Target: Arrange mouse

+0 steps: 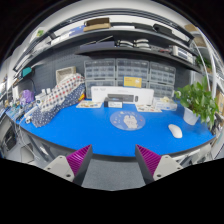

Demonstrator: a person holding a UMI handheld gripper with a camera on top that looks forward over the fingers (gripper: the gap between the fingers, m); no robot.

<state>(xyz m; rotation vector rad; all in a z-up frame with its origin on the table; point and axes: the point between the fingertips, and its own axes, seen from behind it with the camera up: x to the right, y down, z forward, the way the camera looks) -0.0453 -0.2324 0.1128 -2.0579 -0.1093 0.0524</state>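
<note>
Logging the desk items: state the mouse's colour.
White. The mouse lies on the blue mat; the gripper view shows it.

Mouse: white, small, lying flat
Place: on the blue bench, beyond the tongs, near the plant

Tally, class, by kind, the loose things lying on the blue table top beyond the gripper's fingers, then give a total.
White computer mouse: 1
Clear round glass dish: 1
Total on the blue table top: 2
The gripper holds nothing; its fingers stand open, short of both things.
</note>
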